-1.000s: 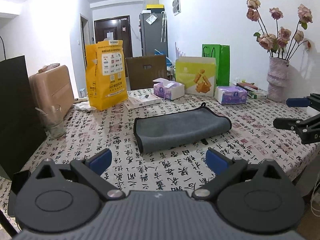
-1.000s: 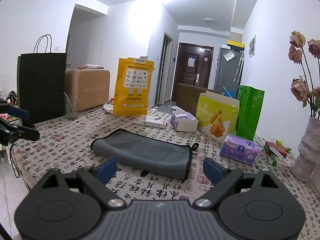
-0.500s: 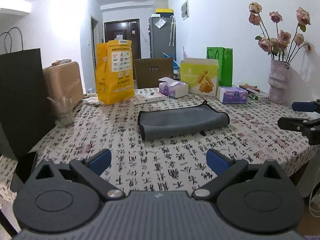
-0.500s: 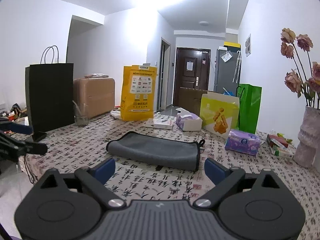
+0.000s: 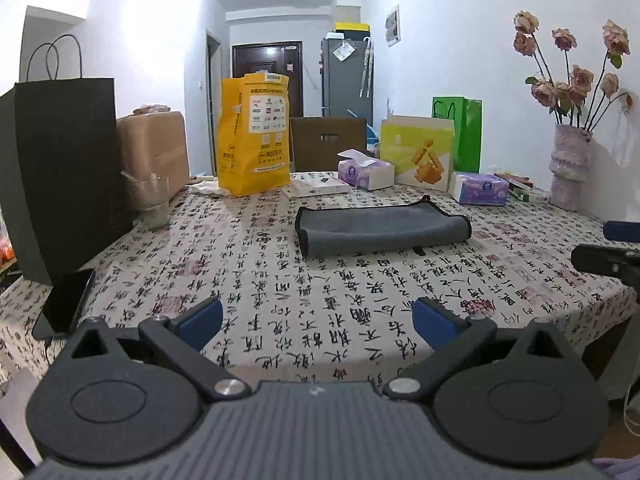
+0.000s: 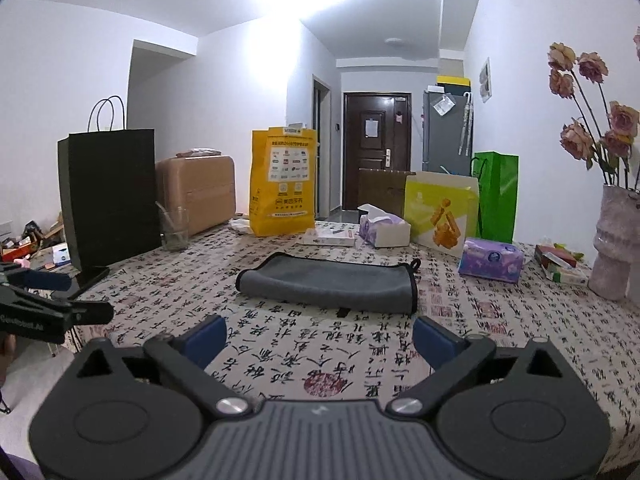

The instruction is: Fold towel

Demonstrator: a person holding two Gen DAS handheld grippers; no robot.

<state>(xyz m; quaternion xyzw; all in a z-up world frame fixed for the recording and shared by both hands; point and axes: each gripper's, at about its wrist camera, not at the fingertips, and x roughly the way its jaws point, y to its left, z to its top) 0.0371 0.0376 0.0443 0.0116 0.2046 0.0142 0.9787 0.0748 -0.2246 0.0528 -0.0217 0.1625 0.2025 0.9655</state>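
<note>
A grey towel [image 5: 382, 230] with a black hem lies folded into a long strip in the middle of the table; it also shows in the right wrist view [image 6: 328, 282]. My left gripper [image 5: 318, 320] is open and empty, near the table's front edge, well short of the towel. My right gripper [image 6: 320, 338] is open and empty, also back from the towel. The right gripper's fingers [image 5: 600, 258] show at the right edge of the left wrist view, and the left gripper's fingers [image 6: 52, 310] show at the left edge of the right wrist view.
The table wears a calligraphy-print cloth [image 5: 280, 280]. Behind the towel stand a yellow bag [image 5: 254, 134], tissue boxes [image 5: 366, 168], a yellow-green box [image 5: 418, 152] and a green bag [image 5: 462, 134]. A black bag [image 5: 60, 168], a phone [image 5: 66, 302] and a glass [image 5: 150, 200] are at left. A flower vase [image 5: 570, 168] is at right.
Both grippers have pulled back from the towel toward the front of the table and stayed open. The towel has not moved.
</note>
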